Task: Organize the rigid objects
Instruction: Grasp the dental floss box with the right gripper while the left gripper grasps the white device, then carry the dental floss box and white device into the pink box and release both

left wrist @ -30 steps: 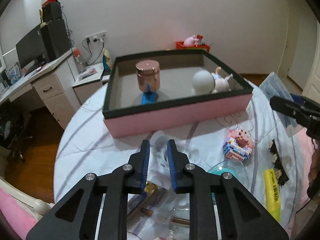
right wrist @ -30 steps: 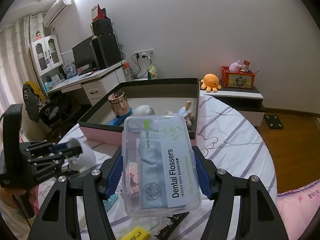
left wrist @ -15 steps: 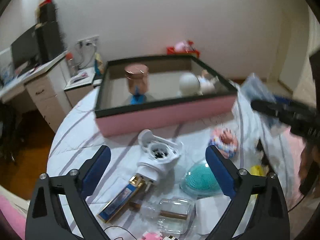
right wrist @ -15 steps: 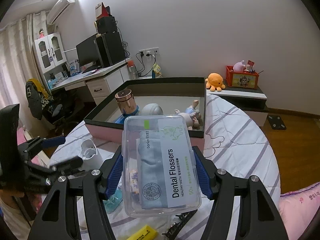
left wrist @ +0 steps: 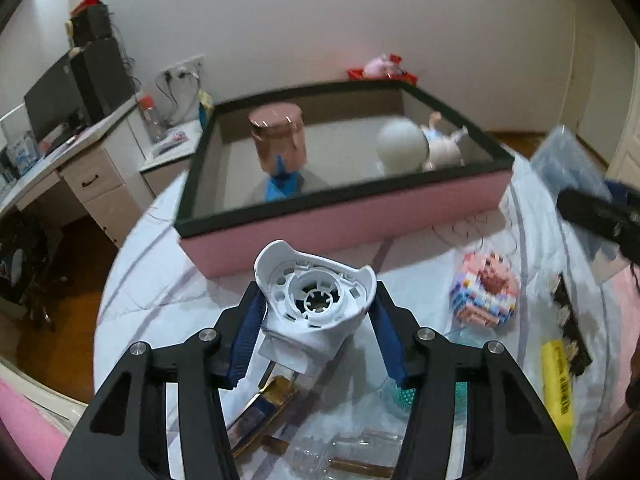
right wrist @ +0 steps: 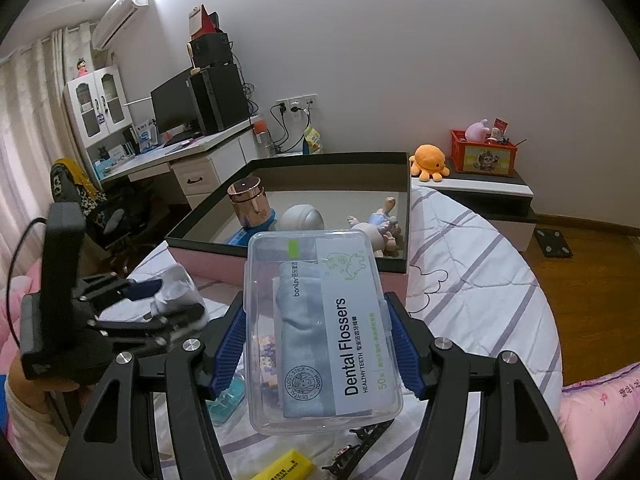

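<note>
My left gripper (left wrist: pixel 316 320) is shut on a white plastic device (left wrist: pixel 316 308) with its open round end facing forward, held above the bed in front of the pink box (left wrist: pixel 360 216). In the right wrist view the left gripper (right wrist: pixel 160 300) holds the white device (right wrist: pixel 176 288) at the left. My right gripper (right wrist: pixel 316 344) is shut on a clear dental flossers box (right wrist: pixel 320 328), raised before the pink box (right wrist: pixel 288 256). The box holds a copper jar (left wrist: pixel 278 142), a white ball (left wrist: pixel 402 146) and a doll (left wrist: pixel 444 146).
On the striped bedspread lie a pastel block toy (left wrist: pixel 484 296), a yellow highlighter (left wrist: pixel 558 384), a teal brush (left wrist: pixel 404 394), dark hair clips (left wrist: pixel 568 320) and a clear bottle (left wrist: pixel 352 460). A desk (right wrist: pixel 176 160) stands left, a low shelf with an orange plush (right wrist: pixel 428 162) behind.
My left gripper opened wide, then closed on the white device and lifted it off the bedspread. The right gripper kept its hold on the flossers box with little movement.
</note>
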Tool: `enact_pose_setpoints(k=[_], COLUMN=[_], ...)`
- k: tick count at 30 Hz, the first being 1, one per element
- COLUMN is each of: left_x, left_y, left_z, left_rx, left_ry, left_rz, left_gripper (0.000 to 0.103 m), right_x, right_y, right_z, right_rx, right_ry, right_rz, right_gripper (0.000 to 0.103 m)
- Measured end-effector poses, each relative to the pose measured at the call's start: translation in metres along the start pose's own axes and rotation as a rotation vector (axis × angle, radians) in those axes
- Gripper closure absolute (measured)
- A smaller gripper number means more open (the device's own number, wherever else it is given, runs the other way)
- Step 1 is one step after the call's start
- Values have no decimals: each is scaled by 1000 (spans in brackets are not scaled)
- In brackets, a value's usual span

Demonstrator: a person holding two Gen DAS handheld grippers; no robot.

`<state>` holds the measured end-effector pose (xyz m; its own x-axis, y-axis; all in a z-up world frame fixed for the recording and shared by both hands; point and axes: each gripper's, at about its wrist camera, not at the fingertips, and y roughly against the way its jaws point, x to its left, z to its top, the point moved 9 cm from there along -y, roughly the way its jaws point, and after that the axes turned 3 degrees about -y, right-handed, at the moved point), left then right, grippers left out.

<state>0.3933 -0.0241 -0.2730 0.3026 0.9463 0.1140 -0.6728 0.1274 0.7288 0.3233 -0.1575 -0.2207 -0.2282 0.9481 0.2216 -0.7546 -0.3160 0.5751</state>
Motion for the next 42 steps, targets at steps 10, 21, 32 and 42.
enact_pose_setpoints(k=[10, 21, 32, 42], left_x=[17, 23, 12, 6], left_y=[34, 37, -28, -116], left_z=[30, 87, 158, 184], left_rx=[-93, -143, -67, 88], left_ry=[26, -30, -118, -99], left_rz=[2, -26, -80, -80], left_gripper=[50, 50, 50, 50], right_x=[5, 14, -5, -36], right_y=[3, -18, -85, -148], right_z=[11, 57, 102, 99], right_rx=[-15, -21, 56, 215], right_ry=[20, 93, 138, 108], right_rz=[-4, -13, -65, -103], right_gripper=[37, 37, 37, 37])
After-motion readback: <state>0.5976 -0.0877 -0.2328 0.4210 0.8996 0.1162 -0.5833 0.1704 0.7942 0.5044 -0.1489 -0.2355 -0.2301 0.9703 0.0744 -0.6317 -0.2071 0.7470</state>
